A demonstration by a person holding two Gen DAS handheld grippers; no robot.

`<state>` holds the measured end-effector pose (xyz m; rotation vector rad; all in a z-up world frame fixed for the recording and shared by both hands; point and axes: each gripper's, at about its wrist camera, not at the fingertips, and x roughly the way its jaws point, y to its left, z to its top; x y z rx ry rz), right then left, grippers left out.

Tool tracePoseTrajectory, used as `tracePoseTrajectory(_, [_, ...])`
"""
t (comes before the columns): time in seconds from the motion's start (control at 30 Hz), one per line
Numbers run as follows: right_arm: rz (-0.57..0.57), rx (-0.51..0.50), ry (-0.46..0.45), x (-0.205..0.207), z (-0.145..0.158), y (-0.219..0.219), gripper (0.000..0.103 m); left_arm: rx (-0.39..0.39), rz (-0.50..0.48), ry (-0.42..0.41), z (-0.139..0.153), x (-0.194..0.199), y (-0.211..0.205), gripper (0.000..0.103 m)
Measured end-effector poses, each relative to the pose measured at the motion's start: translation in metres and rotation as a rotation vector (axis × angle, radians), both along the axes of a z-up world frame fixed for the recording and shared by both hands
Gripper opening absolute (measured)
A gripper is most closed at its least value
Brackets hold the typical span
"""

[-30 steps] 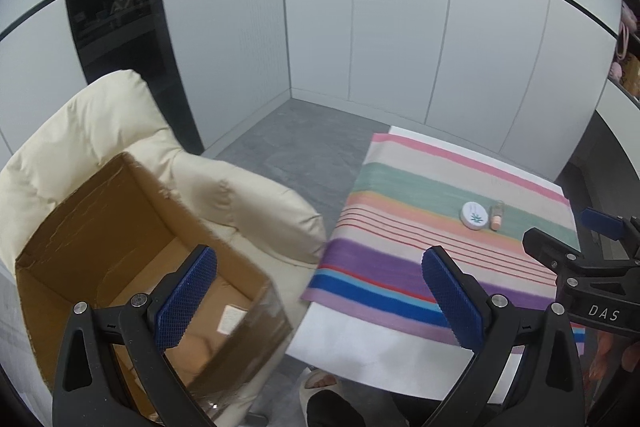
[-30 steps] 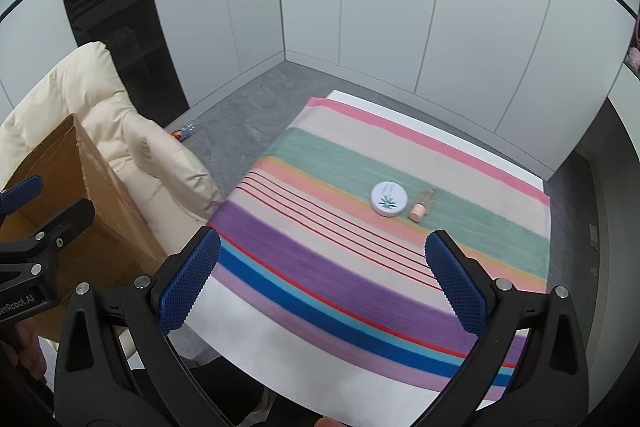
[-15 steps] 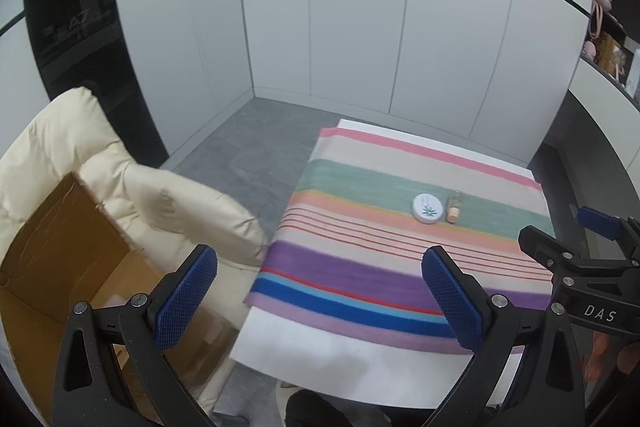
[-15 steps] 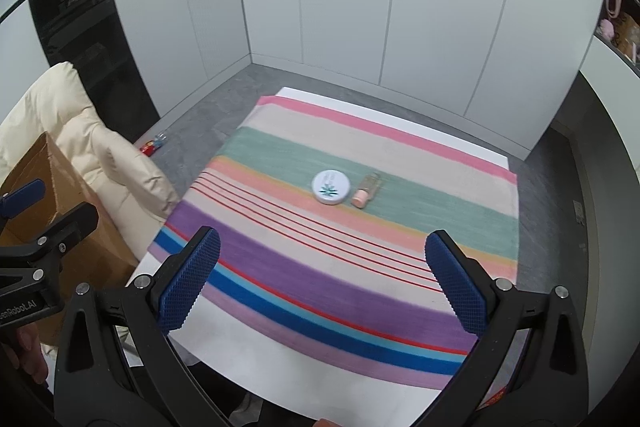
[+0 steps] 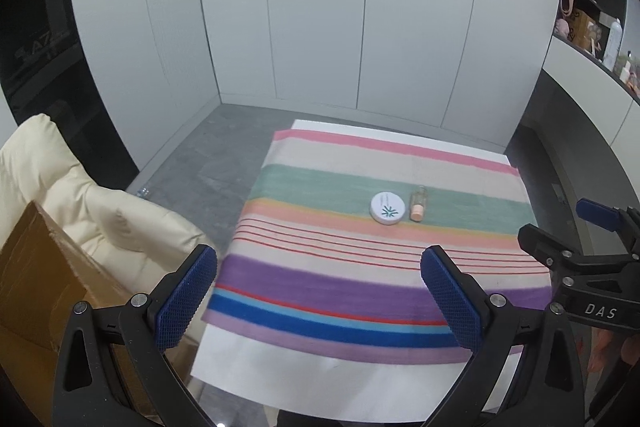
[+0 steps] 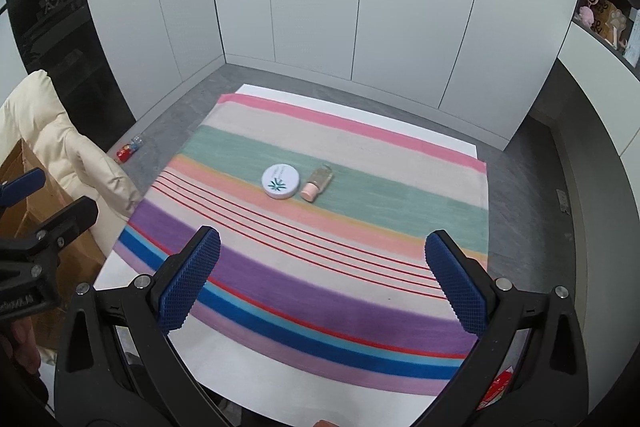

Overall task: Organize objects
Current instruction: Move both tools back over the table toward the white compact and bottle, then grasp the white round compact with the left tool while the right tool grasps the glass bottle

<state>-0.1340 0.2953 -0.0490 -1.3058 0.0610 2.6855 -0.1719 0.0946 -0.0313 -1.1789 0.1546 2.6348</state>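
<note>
On the striped tabletop (image 6: 360, 287), lying mid-cloth: white tin (image 6: 281, 181) beside small bottle (image 6: 317, 182); hovering gaping, empty: left gripper (image 5: 318, 297), right gripper (image 6: 324, 281).

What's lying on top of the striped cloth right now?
On the striped cloth: a round white tin and a small pink-capped bottle lying beside it. Whatever is under the cloth is hidden, apart from a white surface at its edges.

The right claw (image 5: 600, 267), seen off to the right of the left claw (image 5: 318, 291), bears the white letters "DAS" on its black body. The dark glass panel (image 6: 52, 7) far up to the left of the right claw shows "A7". The white round tin (image 6: 281, 180) ahead carries only a green leaf mark; its small print is unreadable.
</note>
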Motion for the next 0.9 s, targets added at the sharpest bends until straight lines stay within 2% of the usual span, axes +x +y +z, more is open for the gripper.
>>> tracePoseTrajectory(0.17, [-0.043,0.044,-0.041,-0.003,-0.017,0.02,0.103,-0.016,-0.02,-0.051,-0.023,-0.005,0.015,0.102])
tracePoseTrajectory(0.27, [-0.057,0.087,-0.056,-0.015,-0.037,0.028,0.103,-0.012,-0.01,-0.118,-0.053,-0.018,0.02,0.101])
tracePoseTrajectory(0.37, [-0.05,0.101,-0.074,-0.032,-0.059,0.032,0.103,0.018,-0.001,-0.167,-0.077,-0.039,0.026,0.093])
tracePoseTrajectory(0.5, [-0.04,0.053,-0.079,-0.061,-0.091,0.037,0.102,-0.016,-0.044,-0.124,-0.102,-0.069,0.049,0.093])
tracePoseTrajectory(0.63, [-0.031,0.049,-0.102,-0.093,-0.122,0.04,0.098,-0.064,-0.1,-0.128,-0.138,-0.093,0.069,0.084])
tracePoseTrajectory(0.9, [-0.047,-0.054,-0.11,-0.149,-0.172,0.047,0.092,-0.026,-0.108,-0.197,-0.192,-0.12,0.077,0.084])
